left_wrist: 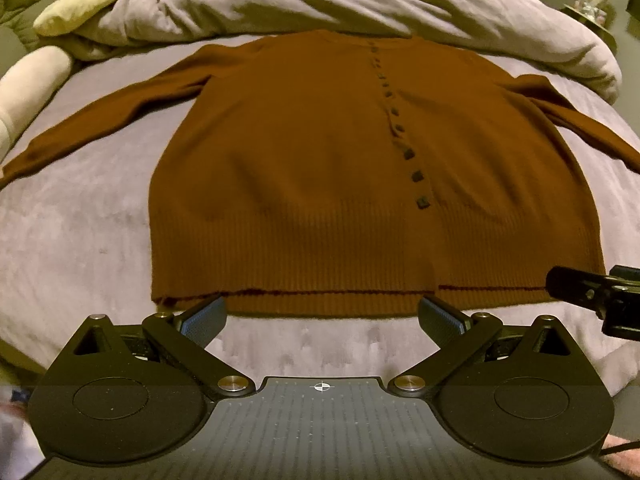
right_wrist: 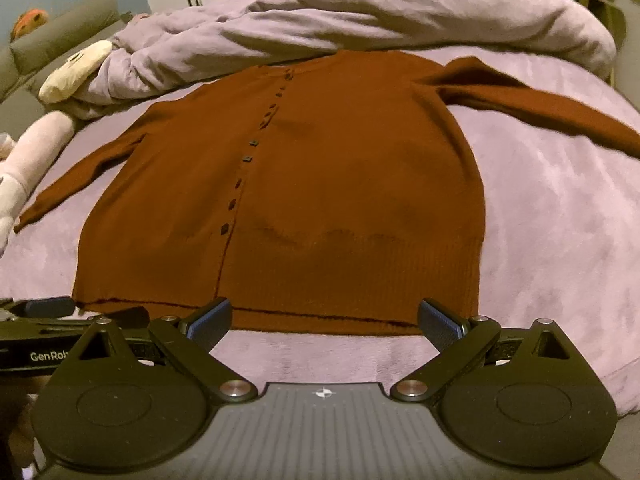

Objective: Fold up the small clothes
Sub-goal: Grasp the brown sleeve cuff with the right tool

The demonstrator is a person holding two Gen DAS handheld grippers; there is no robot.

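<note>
A rust-brown buttoned cardigan (left_wrist: 320, 152) (right_wrist: 320, 184) lies flat, front up, on a lilac bed cover (left_wrist: 72, 240), both sleeves spread outward and its ribbed hem nearest me. My left gripper (left_wrist: 322, 316) is open just short of the hem's left half, nothing between its fingers. My right gripper (right_wrist: 325, 318) is also open, at the hem's right half, holding nothing. In the left wrist view the right gripper's tip (left_wrist: 576, 290) shows at the right edge. The left gripper's blue pad (right_wrist: 48, 306) pokes in at the right wrist view's left edge.
A bunched grey duvet (left_wrist: 320, 4) (right_wrist: 400, 12) lies just behind the cardigan's collar. Cream and pink plush toys (left_wrist: 80, 4) (right_wrist: 40, 140) sit at the far left by a green cushion (right_wrist: 60, 40). The bed's edge drops away on the right (right_wrist: 624, 360).
</note>
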